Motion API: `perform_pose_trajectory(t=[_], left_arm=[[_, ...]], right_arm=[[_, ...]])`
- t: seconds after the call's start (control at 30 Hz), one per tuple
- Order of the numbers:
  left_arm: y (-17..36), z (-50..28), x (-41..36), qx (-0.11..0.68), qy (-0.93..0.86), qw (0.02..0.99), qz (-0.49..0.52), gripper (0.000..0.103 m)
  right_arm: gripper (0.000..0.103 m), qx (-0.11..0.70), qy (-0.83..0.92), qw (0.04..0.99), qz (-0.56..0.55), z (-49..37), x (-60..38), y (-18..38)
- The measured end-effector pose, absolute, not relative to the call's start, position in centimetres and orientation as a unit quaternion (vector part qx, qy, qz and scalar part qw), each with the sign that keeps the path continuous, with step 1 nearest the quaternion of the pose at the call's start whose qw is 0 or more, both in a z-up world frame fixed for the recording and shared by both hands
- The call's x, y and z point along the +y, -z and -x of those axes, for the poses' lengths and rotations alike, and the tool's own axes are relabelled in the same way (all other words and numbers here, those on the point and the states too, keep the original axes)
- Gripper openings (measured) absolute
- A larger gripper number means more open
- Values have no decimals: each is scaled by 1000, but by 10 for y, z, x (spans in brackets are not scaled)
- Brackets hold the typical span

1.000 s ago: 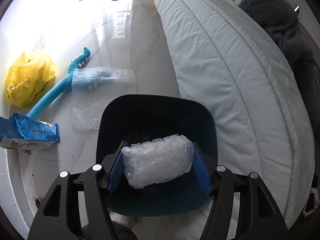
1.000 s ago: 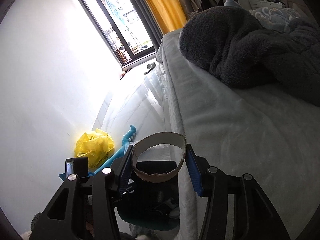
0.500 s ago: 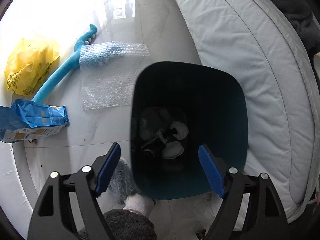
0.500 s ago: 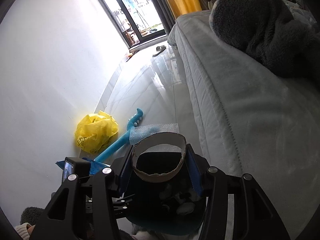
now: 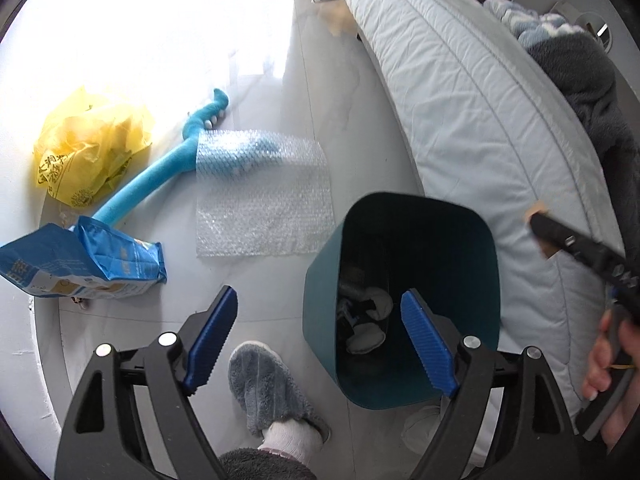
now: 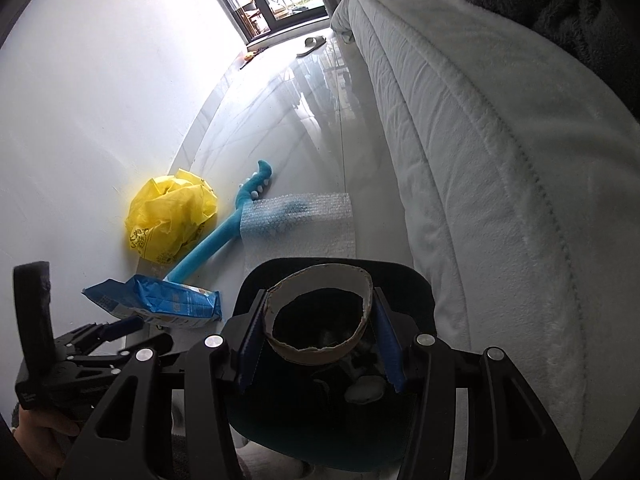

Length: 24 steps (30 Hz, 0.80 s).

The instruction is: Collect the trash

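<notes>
A dark teal bin [image 5: 400, 240] stands on the floor beside the bed, with crumpled trash at its bottom. My left gripper [image 5: 320, 332] hangs over the bin's left rim, its jaws opening with nothing between them. In the right wrist view my right gripper [image 6: 318, 334] is shut on a brown cardboard ring [image 6: 320, 312], held right above the bin's [image 6: 404, 276] mouth. On the floor lie a bubble wrap sheet [image 5: 264, 192], a blue snack bag [image 5: 80, 264] and a yellow plastic bag [image 5: 88, 152].
A turquoise foam tube [image 5: 160, 176] lies partly under the bubble wrap. The bed [image 5: 480, 100] with a dark blanket fills the right side. A person's slippered foot [image 5: 268, 388] stands left of the bin. A white wall [image 6: 80, 120] runs along the left.
My left gripper let the bubble wrap wad drop into the bin, opened wide and shifted left. My right gripper came down over the bin with the ring still held.
</notes>
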<state>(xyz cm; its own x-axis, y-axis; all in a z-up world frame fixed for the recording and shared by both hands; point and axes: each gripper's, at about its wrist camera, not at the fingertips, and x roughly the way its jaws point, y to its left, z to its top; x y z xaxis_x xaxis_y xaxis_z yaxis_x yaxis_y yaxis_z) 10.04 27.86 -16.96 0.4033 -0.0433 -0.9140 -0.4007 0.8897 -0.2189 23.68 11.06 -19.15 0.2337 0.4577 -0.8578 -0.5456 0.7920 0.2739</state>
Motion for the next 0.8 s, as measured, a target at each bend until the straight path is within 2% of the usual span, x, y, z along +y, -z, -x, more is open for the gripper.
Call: perform_pose_trajectory(t=[0.27, 0.4, 0.5, 0.57, 0.8], left_arm=[[133, -95, 286, 471, -113, 852, 199, 90], [113, -91, 280, 433, -123, 879, 160, 94], [98, -89, 272, 411, -116, 893, 141, 94], [83, -84, 264, 390, -111, 905, 125, 95], [44, -54, 235, 319, -98, 937, 106, 97]], right_arm=[[52, 558, -314, 765, 66, -236, 124, 217], [52, 573, -311, 754, 76, -234, 128, 227], [59, 577, -307, 752, 83, -232, 127, 230], [67, 578, -303, 752, 86, -231, 124, 230], [71, 551, -305, 772, 86, -213, 105, 201]])
